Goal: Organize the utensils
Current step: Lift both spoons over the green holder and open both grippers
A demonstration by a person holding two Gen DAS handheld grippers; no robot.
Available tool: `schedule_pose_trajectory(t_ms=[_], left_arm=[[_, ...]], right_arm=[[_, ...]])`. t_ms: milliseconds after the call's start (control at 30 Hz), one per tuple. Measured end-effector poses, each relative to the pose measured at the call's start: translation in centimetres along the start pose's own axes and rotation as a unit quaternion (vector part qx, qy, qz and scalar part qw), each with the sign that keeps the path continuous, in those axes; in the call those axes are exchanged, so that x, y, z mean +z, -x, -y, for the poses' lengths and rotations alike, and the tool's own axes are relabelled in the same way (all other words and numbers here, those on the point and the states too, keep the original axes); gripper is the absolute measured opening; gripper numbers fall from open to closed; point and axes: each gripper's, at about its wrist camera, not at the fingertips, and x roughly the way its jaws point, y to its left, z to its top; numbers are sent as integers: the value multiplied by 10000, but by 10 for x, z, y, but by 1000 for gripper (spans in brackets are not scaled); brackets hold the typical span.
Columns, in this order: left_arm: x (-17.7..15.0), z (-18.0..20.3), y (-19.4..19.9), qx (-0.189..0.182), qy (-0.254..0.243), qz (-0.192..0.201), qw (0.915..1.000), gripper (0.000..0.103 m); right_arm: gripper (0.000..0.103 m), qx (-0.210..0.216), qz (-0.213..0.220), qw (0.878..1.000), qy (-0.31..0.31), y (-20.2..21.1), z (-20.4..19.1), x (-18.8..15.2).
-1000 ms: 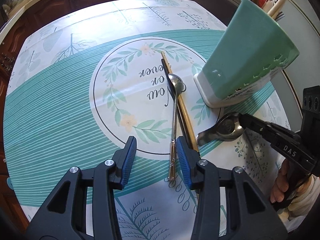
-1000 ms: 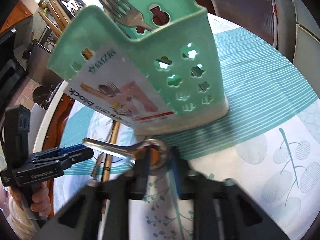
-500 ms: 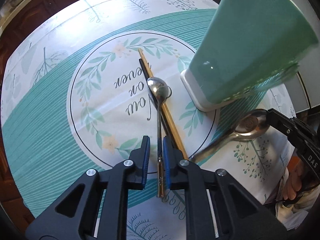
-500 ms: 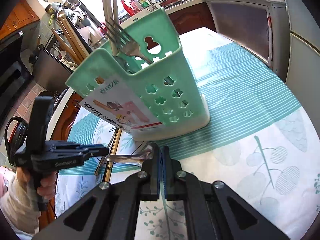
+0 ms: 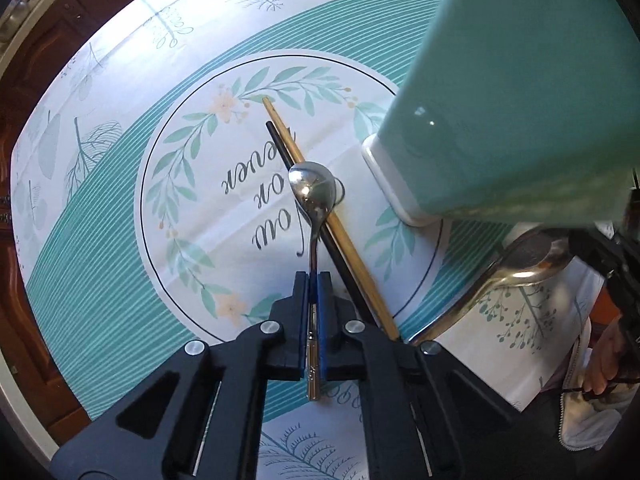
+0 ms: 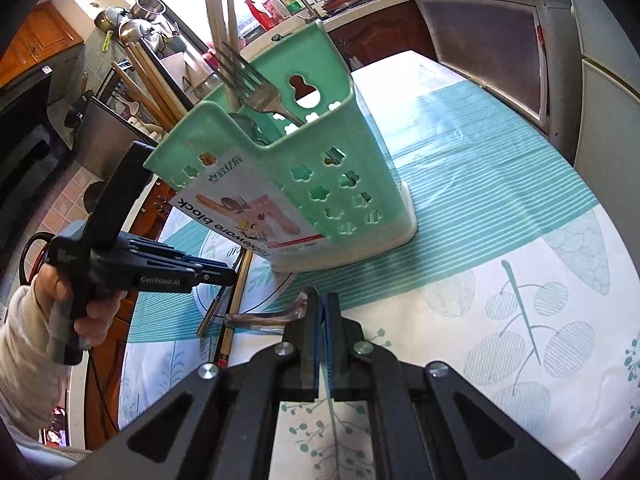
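The small spoon lies on the tablecloth, its bowl resting on the chopsticks and its handle running back between our left gripper, whose jaws are clenched on it. The green holder stands just beside, up and right of that grip. Our right gripper, nearer the holder, is clamped on a bigger spoon.

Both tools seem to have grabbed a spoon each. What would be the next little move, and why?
Probably lift the left tool straight up: it is shut on the slim spoon, whose bowl lies across the chopsticks, and the green holder stands close by.
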Motion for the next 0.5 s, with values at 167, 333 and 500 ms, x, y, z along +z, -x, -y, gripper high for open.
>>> schedule_pose_trajectory(t_ms=[167, 333, 500], left_arm=[[-31, 3, 32, -146, 223, 766, 9967, 1], [-69, 15, 86, -190, 282, 1672, 9853, 2], [-96, 42, 163, -314, 259, 2876, 9569, 2]], right_arm=[[2, 12, 248, 9990, 366, 19, -14, 6], [2, -170, 534, 9949, 833, 45, -31, 12], [2, -635, 1017, 9834, 1360, 82, -51, 22]])
